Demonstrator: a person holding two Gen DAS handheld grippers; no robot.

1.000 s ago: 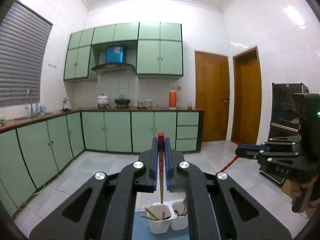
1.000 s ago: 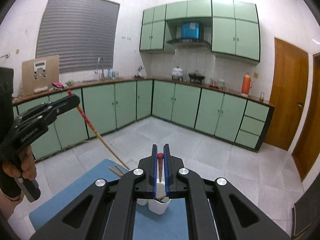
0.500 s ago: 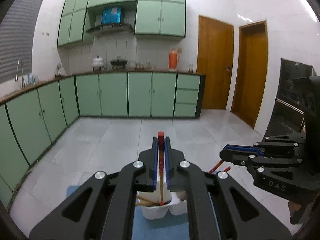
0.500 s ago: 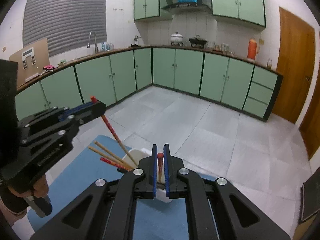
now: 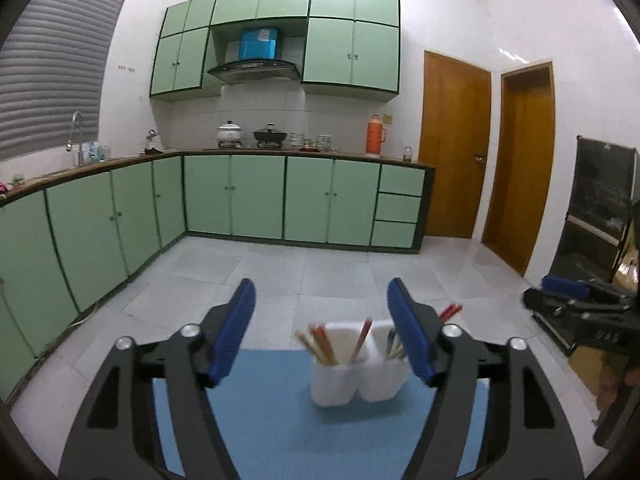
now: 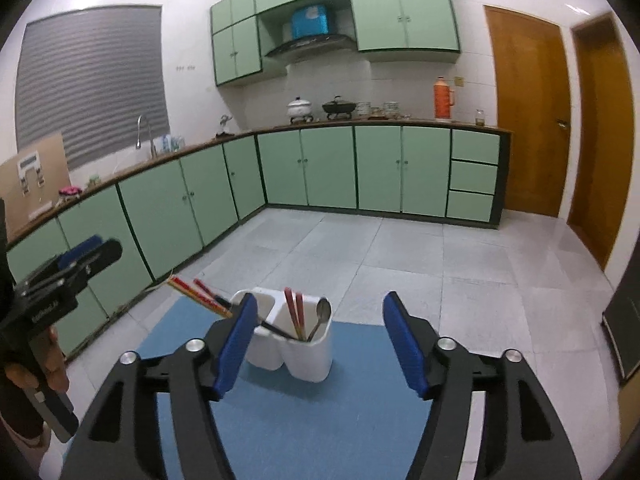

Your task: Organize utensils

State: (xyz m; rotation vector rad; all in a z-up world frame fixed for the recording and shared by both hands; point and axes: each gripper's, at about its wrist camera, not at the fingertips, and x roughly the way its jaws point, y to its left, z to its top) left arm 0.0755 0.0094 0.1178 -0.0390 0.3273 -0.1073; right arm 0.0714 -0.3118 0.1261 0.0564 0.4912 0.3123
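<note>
Right wrist view: green cabinets (image 6: 304, 168), a sink tap (image 6: 140, 130) and two wooden doors (image 6: 528, 108) ring the tiled floor. On the desk's blue mat (image 6: 360, 412) stands a white two-cup holder (image 6: 292, 344) — chopsticks (image 6: 294, 312) and a spoon (image 6: 322, 314) in the near cup, more chopsticks in the far one. Right gripper (image 6: 316, 340) and left gripper (image 5: 322, 330) are both opening, nothing pinched between the jaws.

Utensil holder (image 6: 298, 354): plain white. Mat (image 6: 360, 412): solid blue. Chopsticks (image 6: 295, 312): red and tan. Spoon (image 6: 321, 316): silver. Gripper pads (image 6: 402, 344): blue on black frames. Cabinets (image 6: 328, 168): pale green, dark green edging. Doors (image 6: 528, 112): orange-brown wood. Floor (image 6: 420, 264): grey tile. Flask (image 6: 441, 98): orange.
</note>
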